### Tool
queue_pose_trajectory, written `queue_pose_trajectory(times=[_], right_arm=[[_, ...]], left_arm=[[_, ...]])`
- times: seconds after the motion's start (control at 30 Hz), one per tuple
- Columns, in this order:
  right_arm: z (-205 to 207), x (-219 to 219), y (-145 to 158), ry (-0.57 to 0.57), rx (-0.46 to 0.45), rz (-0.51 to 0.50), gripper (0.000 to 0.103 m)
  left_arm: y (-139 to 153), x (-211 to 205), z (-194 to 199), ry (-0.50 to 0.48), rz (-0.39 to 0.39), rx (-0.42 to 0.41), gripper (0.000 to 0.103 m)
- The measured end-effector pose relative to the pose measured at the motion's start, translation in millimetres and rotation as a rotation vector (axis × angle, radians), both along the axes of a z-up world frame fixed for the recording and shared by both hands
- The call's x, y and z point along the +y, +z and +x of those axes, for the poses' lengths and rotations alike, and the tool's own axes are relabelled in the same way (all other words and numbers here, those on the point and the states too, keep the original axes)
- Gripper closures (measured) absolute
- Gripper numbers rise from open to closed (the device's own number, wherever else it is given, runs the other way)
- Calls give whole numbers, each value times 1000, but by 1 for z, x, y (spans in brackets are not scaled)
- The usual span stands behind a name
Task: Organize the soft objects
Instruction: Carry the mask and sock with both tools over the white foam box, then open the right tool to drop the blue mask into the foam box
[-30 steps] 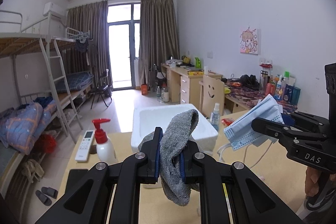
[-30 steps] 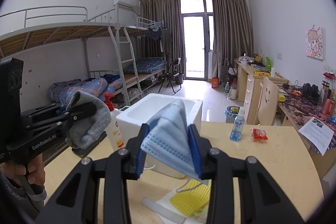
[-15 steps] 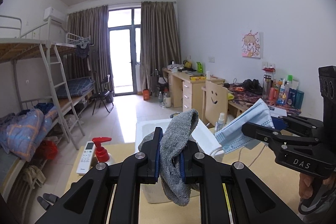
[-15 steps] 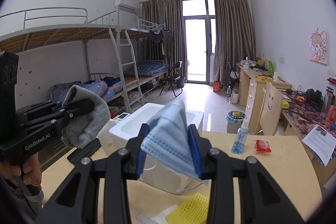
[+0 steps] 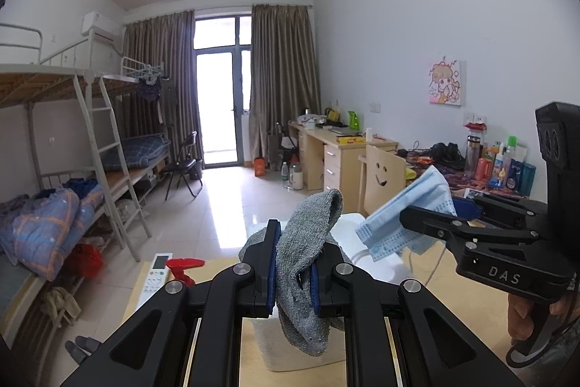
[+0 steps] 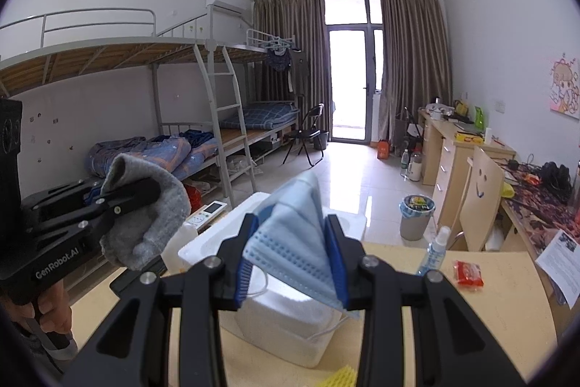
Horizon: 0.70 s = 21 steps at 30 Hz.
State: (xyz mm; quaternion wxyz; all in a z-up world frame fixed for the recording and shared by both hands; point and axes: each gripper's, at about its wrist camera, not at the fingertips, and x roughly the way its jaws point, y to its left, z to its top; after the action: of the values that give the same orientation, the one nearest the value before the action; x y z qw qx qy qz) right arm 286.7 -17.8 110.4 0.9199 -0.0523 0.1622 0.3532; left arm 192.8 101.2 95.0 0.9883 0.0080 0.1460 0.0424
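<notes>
Dorm desk (image 6: pixel 489 296) — gray sock (image 5: pixel 308 263), blue mask (image 6: pixel 293 242), apparently above foam box (image 6: pixel 282 325).

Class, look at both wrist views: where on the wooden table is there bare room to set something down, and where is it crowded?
Free: the table between the white foam box and the red packet, in front of the spray bottle. Crowded: left of the box, with the pump bottle, the remote and a dark flat object.
</notes>
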Motion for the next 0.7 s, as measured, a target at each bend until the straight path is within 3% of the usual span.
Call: queue_pose_trajectory(times=[0.7], right_arm=[[44,52,-31,52,101,-85,61]], left_arm=[[-11,15,9,38,-14,42,88]])
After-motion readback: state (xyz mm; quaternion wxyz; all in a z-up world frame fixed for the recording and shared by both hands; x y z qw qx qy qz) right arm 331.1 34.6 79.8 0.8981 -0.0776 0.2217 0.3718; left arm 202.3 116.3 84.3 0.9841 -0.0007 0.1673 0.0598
